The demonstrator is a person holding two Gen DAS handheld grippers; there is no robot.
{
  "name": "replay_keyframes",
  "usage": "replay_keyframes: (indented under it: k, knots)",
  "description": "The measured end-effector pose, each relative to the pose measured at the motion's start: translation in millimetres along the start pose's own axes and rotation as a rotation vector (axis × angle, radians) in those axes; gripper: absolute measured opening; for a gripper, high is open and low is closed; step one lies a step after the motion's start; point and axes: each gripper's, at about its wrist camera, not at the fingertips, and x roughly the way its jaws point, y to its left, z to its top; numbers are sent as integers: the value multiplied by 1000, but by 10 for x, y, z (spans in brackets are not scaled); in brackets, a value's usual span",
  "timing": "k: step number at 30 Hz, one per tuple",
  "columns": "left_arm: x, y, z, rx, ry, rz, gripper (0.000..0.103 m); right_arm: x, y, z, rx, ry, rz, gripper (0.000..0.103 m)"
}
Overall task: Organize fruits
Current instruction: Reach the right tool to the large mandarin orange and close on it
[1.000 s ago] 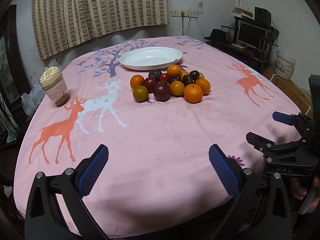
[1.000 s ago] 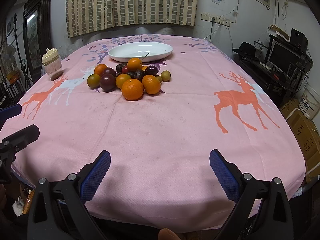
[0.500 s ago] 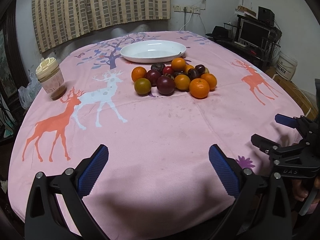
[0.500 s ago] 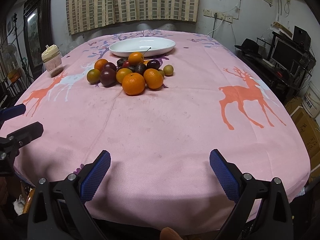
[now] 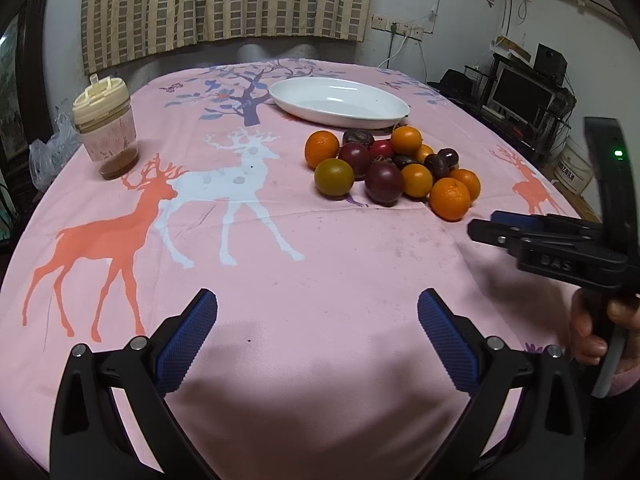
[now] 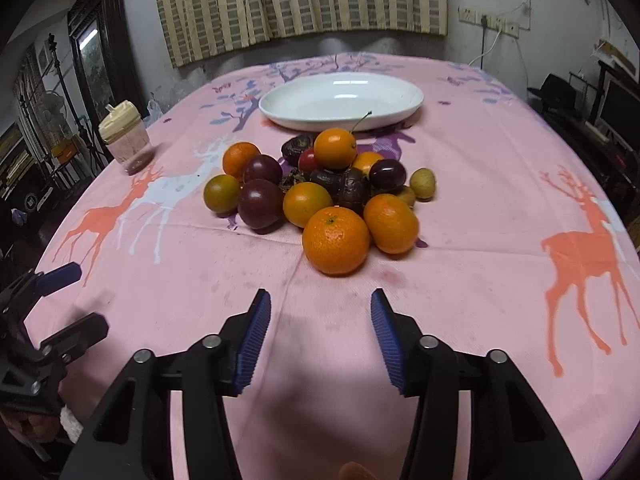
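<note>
Moved: right gripper (image 6: 320, 336) now nearer the orange (image 6: 335, 240), fingers narrowed, empty.
Left gripper (image 5: 318, 344): fingers wide, empty.
Meaning: pickup likely next.

The left gripper (image 5: 318, 320) occupies the bottom of the frame, its blue-padded fingers (image 5: 188, 340) spread wide apart above the pink deer-print tablecloth (image 5: 280, 272), holding nothing. The right gripper (image 5: 486, 228) enters from the right edge, its black jaws seen side-on, pointing toward the fruit pile (image 5: 394, 170); a hand (image 5: 600, 332) grips its handle. The pile comprises oranges, dark purple fruits, one greenish fruit and a small red one, grouped together. The nearest orange (image 5: 450, 199) lies just beside the right gripper's tips. A white oval plate (image 5: 340, 102) sits directly behind the pile. A lidded jar (image 5: 106, 126) stands well apart at the left.
</note>
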Motion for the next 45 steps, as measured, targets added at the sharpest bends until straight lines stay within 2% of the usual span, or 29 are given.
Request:
replay_keyframes:
  k: [2, 4, 11, 15, 22, 30, 32, 39, 45]
  knots:
    - [39, 40, 13, 1, 6, 10, 98, 157, -4, 63, 3, 32, -2, 40]
    - [51, 68, 21, 2, -1, 26, 98, 255, -11, 99, 10, 50, -5, 38]
    - [141, 183, 21, -34, 10, 16, 98, 309, 49, 158, -5, 78, -57, 37]
    - [178, 213, 10, -41, 14, 18, 98, 274, 100, 109, -11, 82, -45, 34]
    - [213, 245, 20, -64, 17, -3, 98, 329, 121, 164, -22, 100, -76, 35]
    - [245, 240, 54, -72, 40, -17, 98, 266, 26, 107, 16, 92, -11, 31]
    - [238, 225, 104, -56, 46, -21, 98, 261, 45, 117, 16, 93, -14, 32]
    - [261, 223, 489, 9, -11, -12, 98, 320, -48, 218, 50, 75, 0, 31]
    - [572, 108, 752, 90, 29, -49, 98, 410, -139, 327, 50, 72, -6, 34]
